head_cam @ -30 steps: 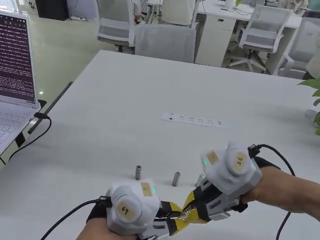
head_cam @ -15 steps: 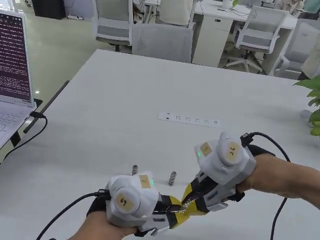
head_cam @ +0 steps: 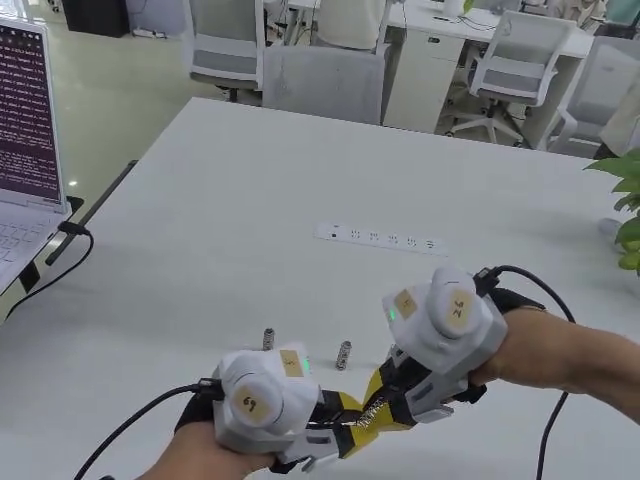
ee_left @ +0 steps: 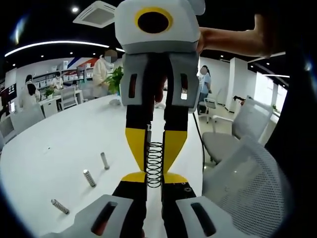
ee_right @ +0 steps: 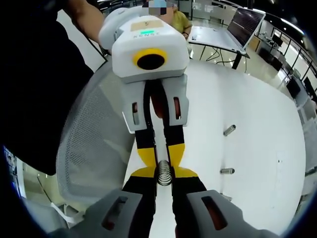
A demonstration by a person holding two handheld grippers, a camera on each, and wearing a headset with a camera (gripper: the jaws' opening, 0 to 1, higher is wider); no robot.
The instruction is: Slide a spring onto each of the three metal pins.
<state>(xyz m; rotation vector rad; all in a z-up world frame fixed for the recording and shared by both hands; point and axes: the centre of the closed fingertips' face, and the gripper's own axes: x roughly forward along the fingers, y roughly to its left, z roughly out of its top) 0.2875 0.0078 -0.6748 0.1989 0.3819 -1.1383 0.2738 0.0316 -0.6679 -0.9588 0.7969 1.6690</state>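
At 6 o'clock in the head view, the left gripper and the right gripper meet tip to tip just above the white table. A spring lies in line between their yellow tips. In the left gripper view the spring runs from that gripper's own tips toward 12 o'clock into the right gripper's jaws. Both pairs of jaws are drawn in narrow and pinch the coil, the left pair on its near end and the right pair on its far end. In the right gripper view the spring shows almost end-on between the tips.

A pin stands upright on the table at 12 o'clock of the left gripper's body. A second pin stands near it toward 3 o'clock. Both look ribbed, as if they carry coils. In the left gripper view a third pin stands farthest in their row.

A power strip lies beyond the pins at 12 o'clock. A laptop sits at 9 o'clock, a plant at 3 o'clock, and a chair past the table's far edge.
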